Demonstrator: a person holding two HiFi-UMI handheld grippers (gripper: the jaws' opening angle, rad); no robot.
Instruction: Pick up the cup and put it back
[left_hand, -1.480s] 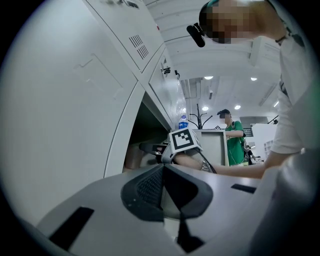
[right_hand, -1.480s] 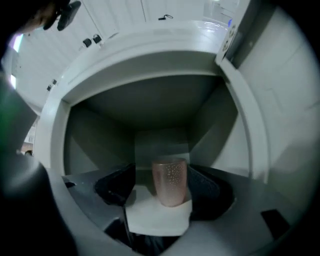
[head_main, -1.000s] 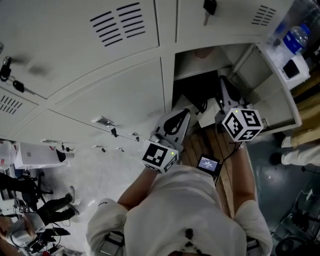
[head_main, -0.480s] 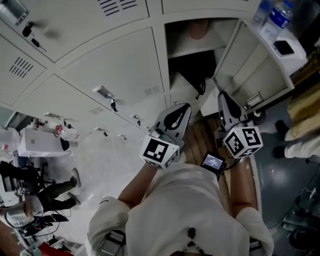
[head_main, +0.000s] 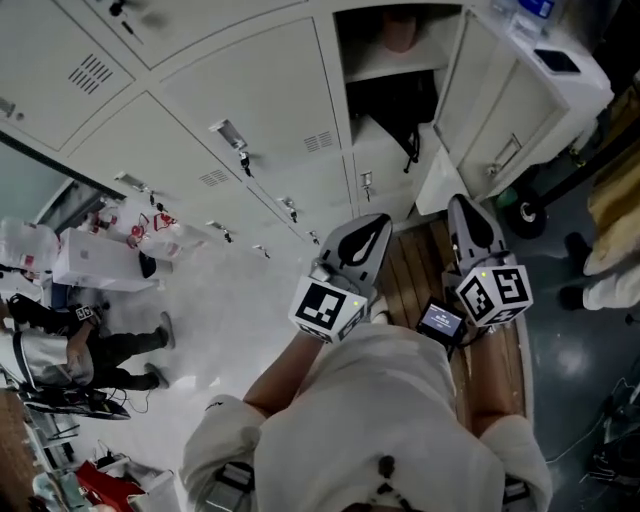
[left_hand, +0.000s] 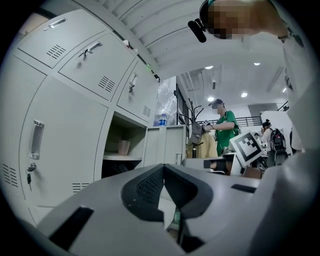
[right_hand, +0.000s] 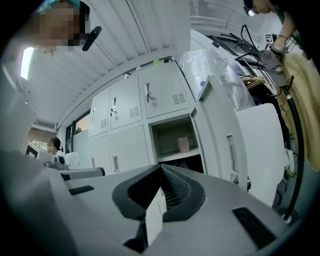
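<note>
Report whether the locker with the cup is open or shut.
Open: its door stands swung aside, and the cup shows upright on the shelf inside.

Pale pink cup, light grey lockers, black-and-white marker cube, brown wooden floor planks

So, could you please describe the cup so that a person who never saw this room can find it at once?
Look at the wall of pale grey metal lockers; only one has its door swung open. Inside, on the upper shelf, stands a small pinkish tapered cup. It stands alone there, pale and upright, above a dark lower space.
</note>
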